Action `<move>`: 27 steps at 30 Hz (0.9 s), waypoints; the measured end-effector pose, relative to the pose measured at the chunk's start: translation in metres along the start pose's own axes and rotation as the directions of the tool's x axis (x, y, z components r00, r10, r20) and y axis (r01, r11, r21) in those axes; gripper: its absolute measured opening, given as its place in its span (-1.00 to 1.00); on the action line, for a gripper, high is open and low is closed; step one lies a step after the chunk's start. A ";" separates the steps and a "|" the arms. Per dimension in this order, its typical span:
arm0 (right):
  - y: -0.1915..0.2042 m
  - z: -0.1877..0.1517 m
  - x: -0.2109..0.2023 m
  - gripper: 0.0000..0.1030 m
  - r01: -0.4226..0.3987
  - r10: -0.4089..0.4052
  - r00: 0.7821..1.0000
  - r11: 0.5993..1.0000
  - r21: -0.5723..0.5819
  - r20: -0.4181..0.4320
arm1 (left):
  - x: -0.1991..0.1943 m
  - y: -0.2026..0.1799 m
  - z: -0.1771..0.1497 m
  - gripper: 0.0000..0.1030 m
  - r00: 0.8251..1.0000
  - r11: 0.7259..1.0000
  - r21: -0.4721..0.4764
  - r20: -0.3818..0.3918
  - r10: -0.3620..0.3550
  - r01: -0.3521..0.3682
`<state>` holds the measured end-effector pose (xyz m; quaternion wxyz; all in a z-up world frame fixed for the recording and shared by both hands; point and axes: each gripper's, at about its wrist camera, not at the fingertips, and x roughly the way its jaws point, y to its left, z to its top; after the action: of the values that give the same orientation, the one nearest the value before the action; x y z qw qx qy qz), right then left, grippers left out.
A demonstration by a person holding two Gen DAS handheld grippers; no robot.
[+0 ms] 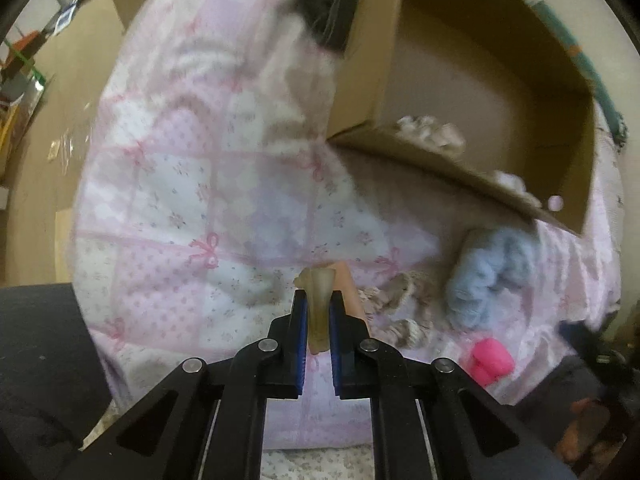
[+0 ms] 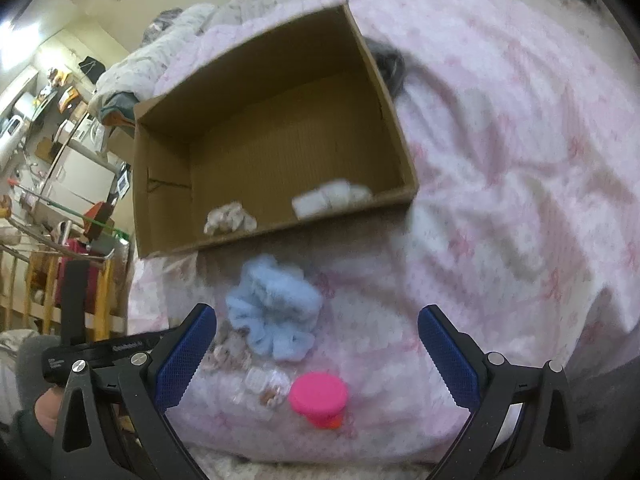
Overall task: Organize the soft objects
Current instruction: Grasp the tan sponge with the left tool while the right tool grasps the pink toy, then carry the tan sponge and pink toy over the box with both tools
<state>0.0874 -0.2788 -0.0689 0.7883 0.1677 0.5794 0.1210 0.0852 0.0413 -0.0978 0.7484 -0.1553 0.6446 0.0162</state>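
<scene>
In the left wrist view my left gripper [image 1: 319, 296] is shut on a tan, soft, floppy piece [image 1: 320, 312] that sticks up between the blue pads, just above the pink quilt [image 1: 192, 184]. To its right lie a beige scrunchie [image 1: 396, 308], a fluffy blue scrunchie [image 1: 488, 276] and a pink round tub [image 1: 490, 362]. My right gripper [image 2: 316, 312] stands wide open over the blue scrunchie [image 2: 272, 312] and the pink tub [image 2: 318, 398], touching neither. The open cardboard box [image 2: 168, 184] holds a beige fluffy piece [image 2: 230, 218] and white soft pieces [image 2: 332, 198].
The box [image 1: 380, 148] lies on the quilt just beyond the scrunchies. A dark furry thing [image 1: 328, 4] sits behind its far corner. Clear plastic bits [image 2: 264, 384] lie beside the tub. A sleeved hand [image 2: 40, 412] and cluttered shelves [image 2: 60, 160] are at the left.
</scene>
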 end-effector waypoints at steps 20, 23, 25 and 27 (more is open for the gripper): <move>0.017 -0.030 0.062 -0.08 0.034 -0.037 0.968 0.999 -0.020 -0.248 | -0.032 0.001 -0.009 -0.82 0.993 1.000 0.018 0.113 0.012 -0.014; 0.021 -0.023 0.038 -0.08 -0.029 0.028 0.991 1.000 -0.003 -0.131 | -0.043 -0.005 -0.010 -0.82 0.989 0.999 0.041 0.147 0.029 -0.035; 0.019 -0.021 0.029 -0.08 -0.062 0.062 0.994 0.998 0.008 -0.087 | -0.054 -0.011 -0.009 -0.83 0.982 0.996 0.064 0.185 0.043 -0.055; 0.020 -0.022 0.023 -0.08 -0.081 0.082 0.995 0.997 0.010 -0.062 | -0.062 -0.016 -0.008 -0.82 0.977 0.995 0.081 0.209 0.046 -0.064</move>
<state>0.0738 -0.2491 -0.0866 0.7637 0.1905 0.5968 0.1560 0.0708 0.0346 -0.0349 0.8167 -0.1020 0.5674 0.0245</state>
